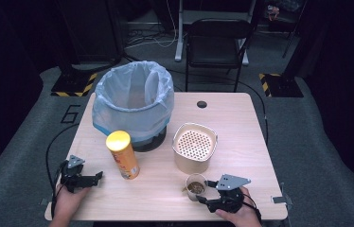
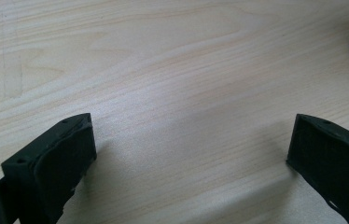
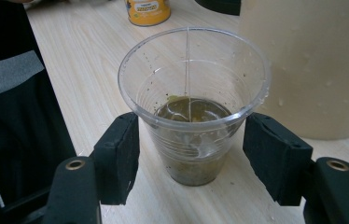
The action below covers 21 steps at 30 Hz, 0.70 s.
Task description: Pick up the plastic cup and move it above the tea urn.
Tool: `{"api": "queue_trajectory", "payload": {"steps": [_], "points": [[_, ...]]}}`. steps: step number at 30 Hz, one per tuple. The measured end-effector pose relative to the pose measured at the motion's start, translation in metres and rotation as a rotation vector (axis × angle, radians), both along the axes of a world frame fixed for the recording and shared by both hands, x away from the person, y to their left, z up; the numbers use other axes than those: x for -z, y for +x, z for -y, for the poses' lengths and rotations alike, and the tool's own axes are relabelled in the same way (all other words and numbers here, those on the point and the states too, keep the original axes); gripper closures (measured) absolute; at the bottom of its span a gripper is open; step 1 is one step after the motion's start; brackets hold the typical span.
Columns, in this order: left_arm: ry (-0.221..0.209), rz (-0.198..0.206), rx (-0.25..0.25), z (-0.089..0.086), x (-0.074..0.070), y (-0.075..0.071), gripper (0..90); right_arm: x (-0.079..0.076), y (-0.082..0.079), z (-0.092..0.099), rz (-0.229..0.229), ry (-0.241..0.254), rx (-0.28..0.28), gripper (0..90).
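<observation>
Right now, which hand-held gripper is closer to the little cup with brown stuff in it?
The right hand-held gripper: its jaws stand on either side of the cup. The left hand-held gripper rests across the table, beyond the yellow can.

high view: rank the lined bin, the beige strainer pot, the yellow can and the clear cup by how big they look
1. lined bin
2. beige strainer pot
3. yellow can
4. clear cup
The cup sits nearest the camera and looks smallest anyway.

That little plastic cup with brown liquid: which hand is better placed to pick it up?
The right. Its gripper already has its fingers on either side of the cup, not yet pressing it. The left gripper sits open beyond the yellow can.
</observation>
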<state>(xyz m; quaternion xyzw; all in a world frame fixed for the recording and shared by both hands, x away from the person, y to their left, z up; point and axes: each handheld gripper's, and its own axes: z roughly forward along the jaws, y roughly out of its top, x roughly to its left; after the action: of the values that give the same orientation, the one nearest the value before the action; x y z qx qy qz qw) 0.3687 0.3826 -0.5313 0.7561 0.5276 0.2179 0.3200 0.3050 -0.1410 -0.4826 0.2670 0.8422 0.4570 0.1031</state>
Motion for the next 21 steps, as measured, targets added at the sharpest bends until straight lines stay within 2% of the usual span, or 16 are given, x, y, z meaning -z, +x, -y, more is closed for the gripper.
{"api": "queue_trajectory", "payload": {"steps": [1, 2, 4, 9, 12, 14, 16, 17, 18, 20, 21], "points": [[-0.004, 0.012, -0.006, 0.001, 0.001, 0.000, 0.7, 0.000, 0.001, -0.002, 0.001, 0.003, -0.001, 37.7], [0.000, 0.000, 0.000, 0.000, 0.000, 0.000, 0.7, 0.001, 0.002, -0.003, -0.013, 0.001, -0.002, 37.9], [-0.001, 0.003, -0.002, 0.000, 0.000, 0.000, 0.7, 0.001, 0.004, -0.005, -0.025, 0.001, -0.003, 36.9], [-0.002, 0.012, -0.005, 0.000, 0.001, 0.000, 0.7, 0.000, 0.009, -0.013, -0.055, 0.027, 0.008, 28.2], [-0.002, 0.009, -0.005, 0.000, 0.001, 0.000, 0.7, -0.002, 0.008, -0.019, -0.011, 0.027, 0.035, 26.8], [0.001, 0.003, 0.000, 0.000, 0.000, 0.000, 0.7, -0.002, 0.008, -0.024, -0.011, 0.034, 0.048, 25.7], [0.000, 0.001, -0.001, 0.000, 0.000, 0.000, 0.7, -0.001, 0.007, -0.029, 0.009, 0.029, 0.062, 24.4], [-0.003, 0.011, -0.006, 0.001, 0.001, 0.000, 0.7, 0.000, 0.008, -0.032, 0.012, 0.031, 0.069, 24.5], [-0.001, -0.001, 0.000, 0.000, 0.000, 0.000, 0.7, 0.001, 0.007, -0.034, 0.015, 0.029, 0.075, 24.7], [-0.003, 0.012, -0.006, 0.000, 0.001, 0.000, 0.7, 0.002, 0.007, -0.039, 0.034, 0.012, 0.089, 24.6], [-0.001, 0.001, -0.001, 0.000, 0.000, 0.000, 0.7, 0.003, 0.007, -0.041, 0.030, 0.010, 0.096, 24.7]]}}
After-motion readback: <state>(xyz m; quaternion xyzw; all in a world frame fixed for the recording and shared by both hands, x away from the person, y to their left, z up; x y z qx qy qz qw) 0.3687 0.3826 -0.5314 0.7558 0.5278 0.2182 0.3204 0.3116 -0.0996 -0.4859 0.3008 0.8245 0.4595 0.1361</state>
